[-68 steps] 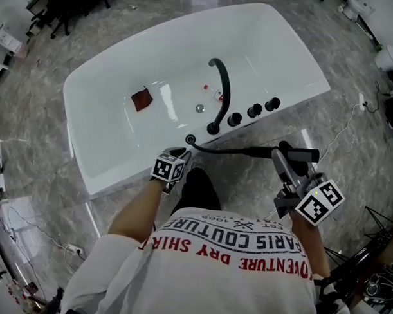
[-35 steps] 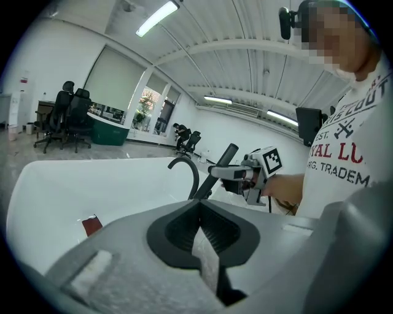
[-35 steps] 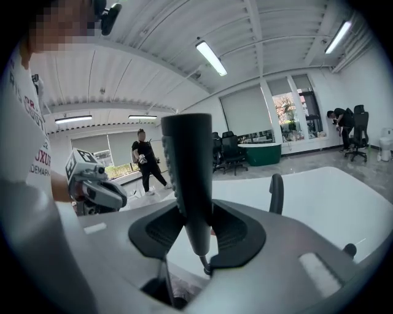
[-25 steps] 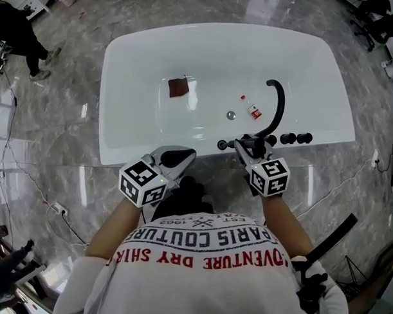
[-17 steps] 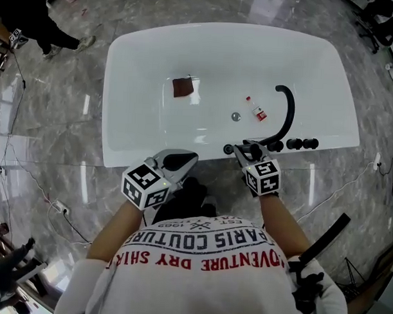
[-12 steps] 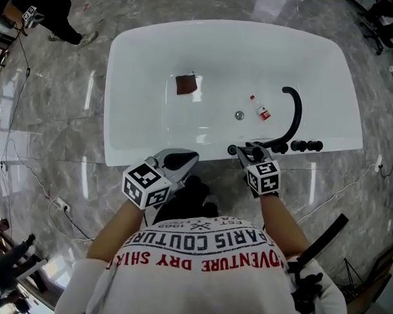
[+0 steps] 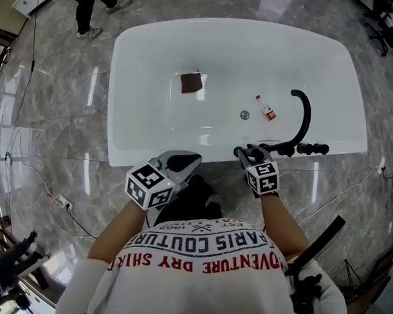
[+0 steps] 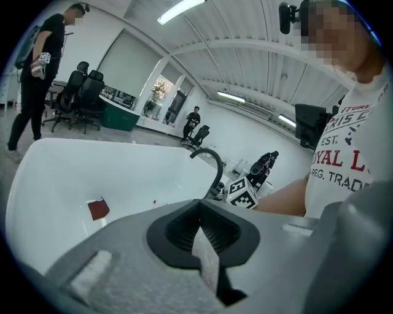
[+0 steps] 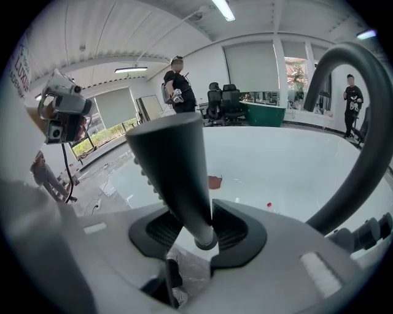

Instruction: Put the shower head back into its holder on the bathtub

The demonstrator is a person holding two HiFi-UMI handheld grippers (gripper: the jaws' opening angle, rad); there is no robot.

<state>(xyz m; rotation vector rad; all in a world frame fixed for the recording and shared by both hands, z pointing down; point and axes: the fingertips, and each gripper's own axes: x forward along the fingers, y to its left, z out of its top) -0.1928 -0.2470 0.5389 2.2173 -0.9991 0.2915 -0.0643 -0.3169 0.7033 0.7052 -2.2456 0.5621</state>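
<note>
Gripping the dark shower head (image 9: 172, 159) by the narrow end of its handle, the right gripper (image 9: 198, 228) is holding it upright between its jaws, with the wide part standing above them. In the head view, these jaws are hovering at the near rim of the bathtub (image 7: 116, 99). What looks like the holder (image 7: 237, 151), a small dark ring, is sitting just beside them on their left. The curved spout (image 7: 305, 115) is rising beyond them to the right. The handle's tip is showing free below the jaws, so the seating appears not yet done. Pickup and carry are looking finished. Lining the tip up over the ring, sliding it in and letting go are remaining. The left gripper (image 8: 202, 242) is idling beside the rim, its jaws closed on nothing.
</note>
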